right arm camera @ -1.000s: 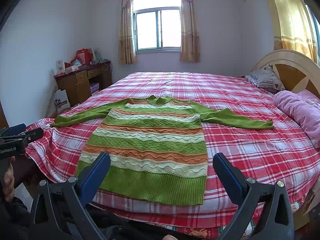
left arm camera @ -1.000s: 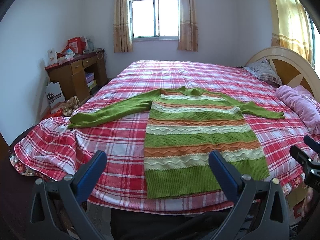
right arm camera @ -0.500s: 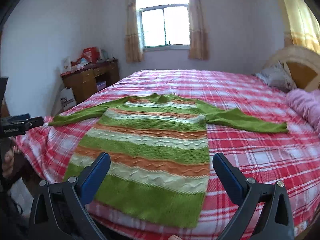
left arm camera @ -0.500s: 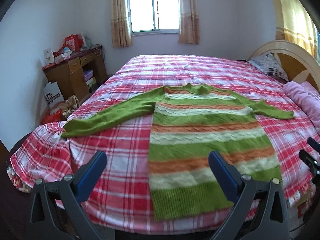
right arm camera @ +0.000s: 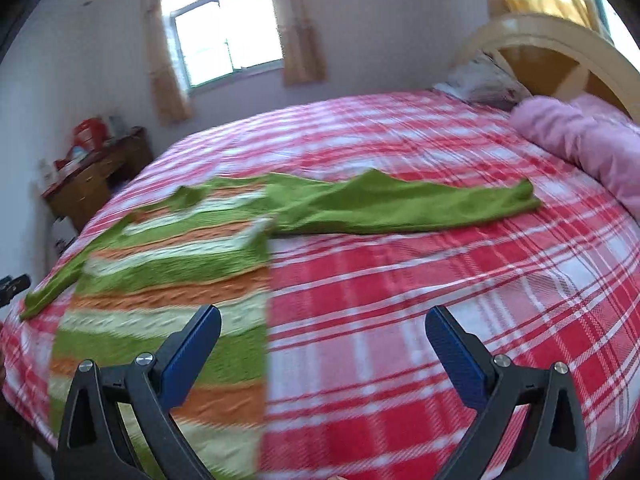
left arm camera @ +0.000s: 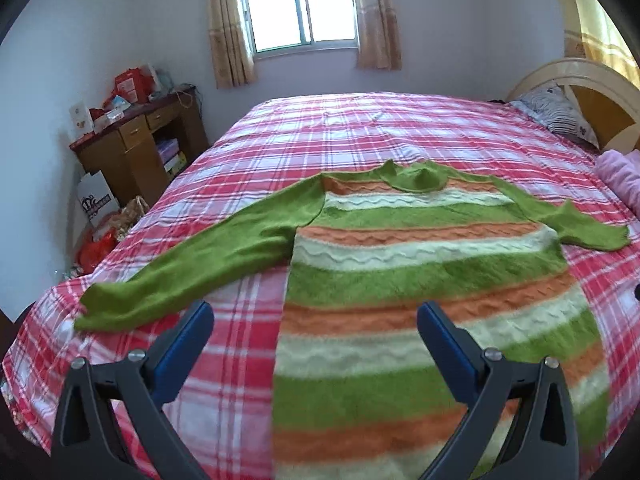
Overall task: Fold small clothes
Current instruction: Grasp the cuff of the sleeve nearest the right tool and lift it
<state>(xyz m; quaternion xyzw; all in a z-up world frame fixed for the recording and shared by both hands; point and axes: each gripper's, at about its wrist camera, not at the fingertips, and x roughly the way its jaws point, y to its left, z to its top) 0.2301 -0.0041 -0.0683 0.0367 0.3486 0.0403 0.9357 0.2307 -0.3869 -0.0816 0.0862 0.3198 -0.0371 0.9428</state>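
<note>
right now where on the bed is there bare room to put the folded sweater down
The plaid bedspread is bare from the sweater collar back toward the window. It is also bare in front of the right sleeve, beside the sweater's body. Crowded: the headboard end, with a pink blanket and pillow. Both hand-held grippers are open and empty.

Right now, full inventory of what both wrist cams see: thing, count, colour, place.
sweater: 1, green with orange and cream stripes, flat on the bed, sleeves spread out
bed cover: 1, red and white plaid, covers the bed
blanket: 1, pink, bunched by the headboard
pillow: 1, pale patterned, at the headboard
headboard: 1, cream and tan wood, curved
desk: 1, brown wood, left wall, red boxes on top
window: 1, far wall, beige curtains
left gripper: 1, black with blue fingers, open, over the sweater's near edge
right gripper: 1, same, open, beside the sweater
</note>
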